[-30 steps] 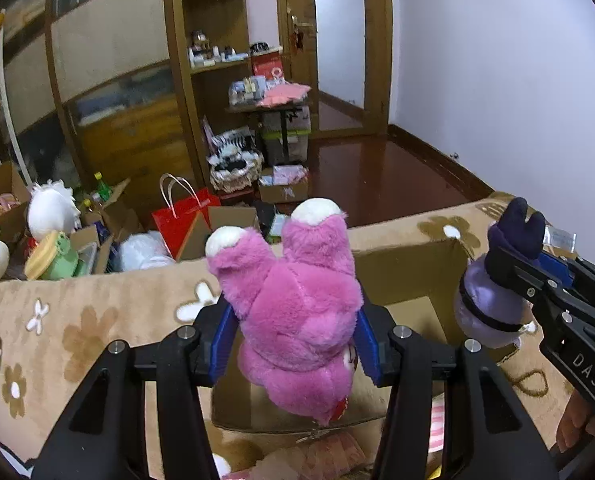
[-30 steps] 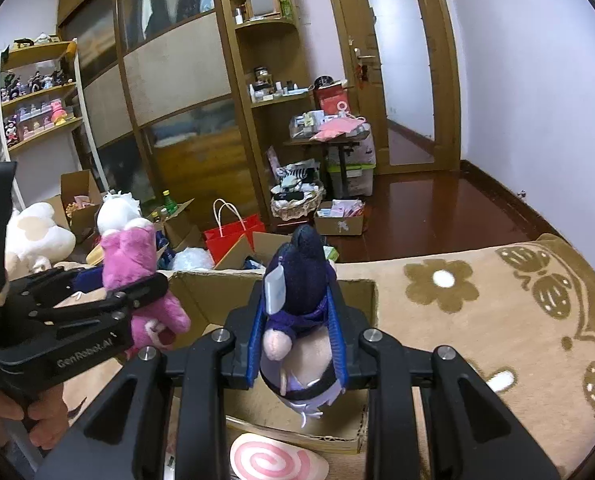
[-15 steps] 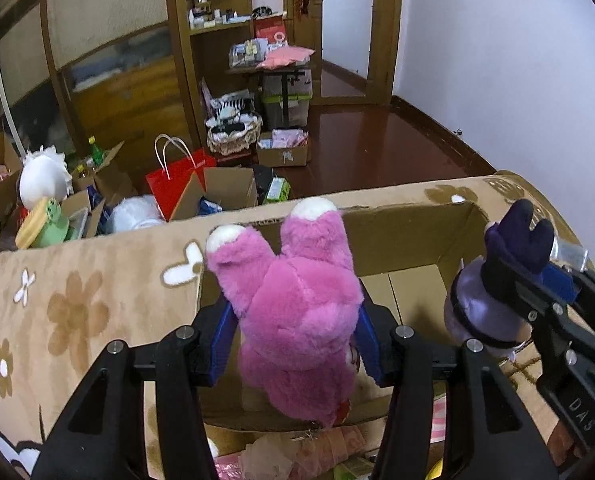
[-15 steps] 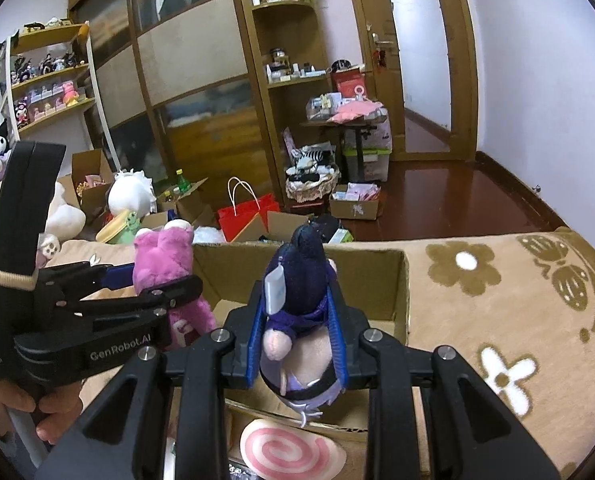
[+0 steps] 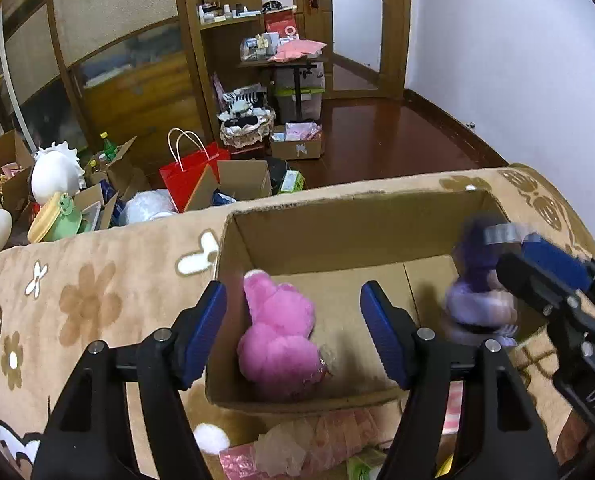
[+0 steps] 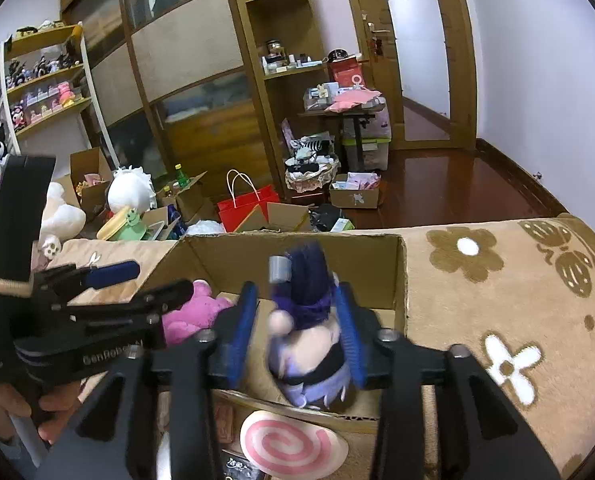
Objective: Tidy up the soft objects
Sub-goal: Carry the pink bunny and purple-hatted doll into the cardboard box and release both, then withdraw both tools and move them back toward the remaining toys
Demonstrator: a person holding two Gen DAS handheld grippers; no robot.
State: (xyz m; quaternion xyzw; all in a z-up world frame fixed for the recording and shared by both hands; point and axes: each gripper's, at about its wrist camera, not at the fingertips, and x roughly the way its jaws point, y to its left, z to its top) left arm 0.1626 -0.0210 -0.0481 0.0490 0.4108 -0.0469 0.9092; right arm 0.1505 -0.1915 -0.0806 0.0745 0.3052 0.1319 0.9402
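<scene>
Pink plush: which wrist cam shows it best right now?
Left wrist: the pink plush lies whole in the cardboard box, between open jaws. In the right wrist view it is half hidden behind the left gripper.

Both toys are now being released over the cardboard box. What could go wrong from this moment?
1. The purple plush is blurred between the right gripper jaws, which have just been opening, close to the near wall of the cardboard box; it might tip out.
2. The pink plush lies in the box under the open left gripper; lowering could snag it.
</scene>
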